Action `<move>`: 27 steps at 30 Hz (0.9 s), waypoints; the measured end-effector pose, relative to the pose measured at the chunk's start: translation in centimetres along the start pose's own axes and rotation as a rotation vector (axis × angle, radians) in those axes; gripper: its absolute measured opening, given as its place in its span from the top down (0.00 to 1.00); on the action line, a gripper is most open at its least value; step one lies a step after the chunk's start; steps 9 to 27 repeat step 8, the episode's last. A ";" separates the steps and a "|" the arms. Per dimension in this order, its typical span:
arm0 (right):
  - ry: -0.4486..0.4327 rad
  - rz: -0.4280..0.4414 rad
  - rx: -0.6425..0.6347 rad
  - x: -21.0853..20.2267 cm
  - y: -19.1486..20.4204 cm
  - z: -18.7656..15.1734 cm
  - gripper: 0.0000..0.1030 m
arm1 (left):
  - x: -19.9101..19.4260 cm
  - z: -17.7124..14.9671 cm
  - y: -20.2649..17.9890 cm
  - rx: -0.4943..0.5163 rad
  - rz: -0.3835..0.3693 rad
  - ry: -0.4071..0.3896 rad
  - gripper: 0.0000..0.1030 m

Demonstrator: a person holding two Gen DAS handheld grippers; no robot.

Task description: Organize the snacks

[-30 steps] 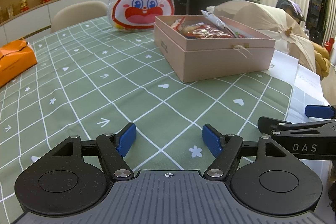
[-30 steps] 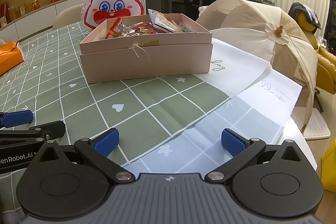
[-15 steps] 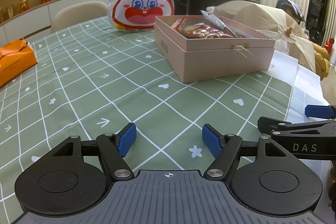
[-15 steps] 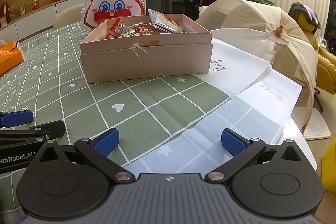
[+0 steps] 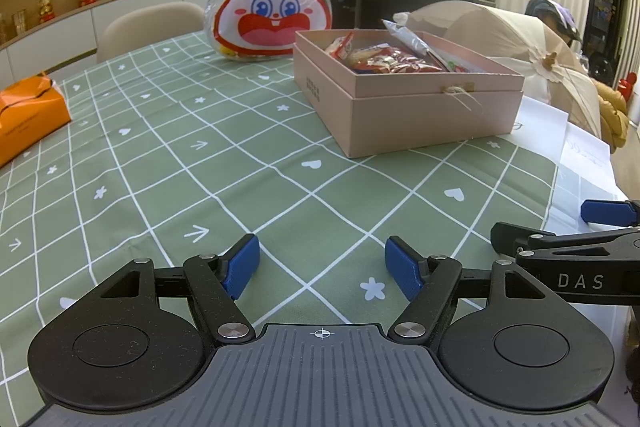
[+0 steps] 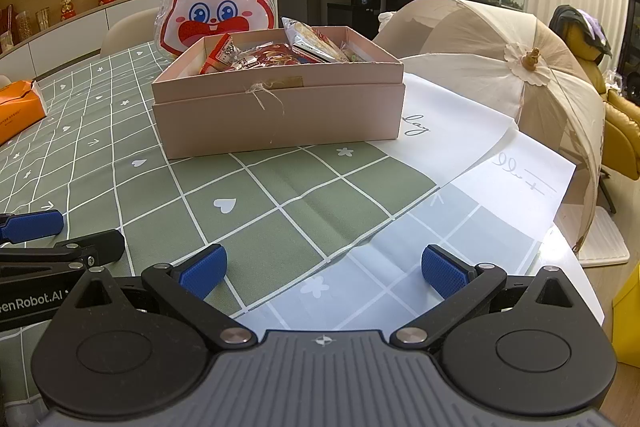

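Note:
A pink cardboard box (image 5: 432, 115) stands on the green checked tablecloth (image 5: 168, 163); it also shows in the right wrist view (image 6: 280, 115). It holds several snack packets (image 5: 388, 59), red and silver (image 6: 276, 53). My left gripper (image 5: 322, 263) is open and empty, low over the cloth, well short of the box. My right gripper (image 6: 324, 269) is open and empty, also near the table's front edge. Each gripper shows at the edge of the other's view.
A rabbit-face snack bag (image 5: 270, 19) stands behind the box. An orange box (image 5: 28, 115) lies at the far left. White paper sheets (image 6: 460, 131) lie under and right of the box. A beige parasol (image 6: 520, 67) rests at the right table edge.

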State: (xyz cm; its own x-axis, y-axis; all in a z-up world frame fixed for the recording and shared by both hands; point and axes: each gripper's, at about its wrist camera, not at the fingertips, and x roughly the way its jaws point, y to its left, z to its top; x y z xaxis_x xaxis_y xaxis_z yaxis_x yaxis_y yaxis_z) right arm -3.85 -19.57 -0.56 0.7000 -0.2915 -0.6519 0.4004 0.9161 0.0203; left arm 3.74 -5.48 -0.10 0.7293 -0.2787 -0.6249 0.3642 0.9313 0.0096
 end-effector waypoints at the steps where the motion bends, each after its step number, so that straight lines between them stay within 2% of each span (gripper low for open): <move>1: 0.000 0.000 0.000 0.0 0.0 0.0 0.00 | 0.0 0.0 0.0 0.000 0.000 0.000 0.26; 27: 0.000 0.000 0.000 0.0 0.0 0.0 0.00 | 0.0 0.1 0.0 0.003 -0.007 0.001 0.27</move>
